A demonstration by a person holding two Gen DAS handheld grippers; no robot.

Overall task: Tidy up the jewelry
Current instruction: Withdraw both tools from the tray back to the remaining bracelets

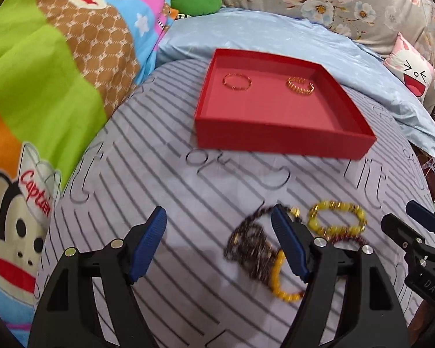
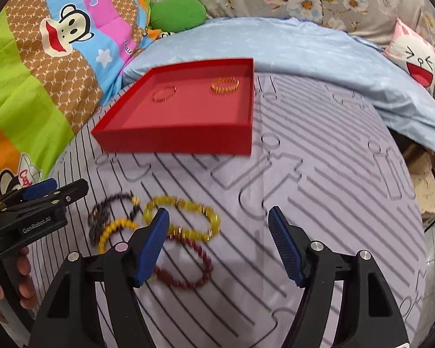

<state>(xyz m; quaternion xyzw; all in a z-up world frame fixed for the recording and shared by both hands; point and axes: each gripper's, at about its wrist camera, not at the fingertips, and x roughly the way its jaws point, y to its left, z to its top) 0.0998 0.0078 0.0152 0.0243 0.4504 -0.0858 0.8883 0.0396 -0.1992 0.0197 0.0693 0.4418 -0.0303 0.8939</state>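
Both grippers spread wide, holding nothing; yellow bracelet (image 2: 182,220) lies just ahead-left of the right gripper (image 2: 219,226); left gripper (image 1: 219,226) nearer the dark chain (image 1: 249,243); tray (image 2: 177,142) beyond.

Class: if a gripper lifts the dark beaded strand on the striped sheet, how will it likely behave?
The dark beaded strand lies bunched in loose loops, so it is probably floppy and would dangle. It overlaps the orange bead bracelet, so it may drag that along.
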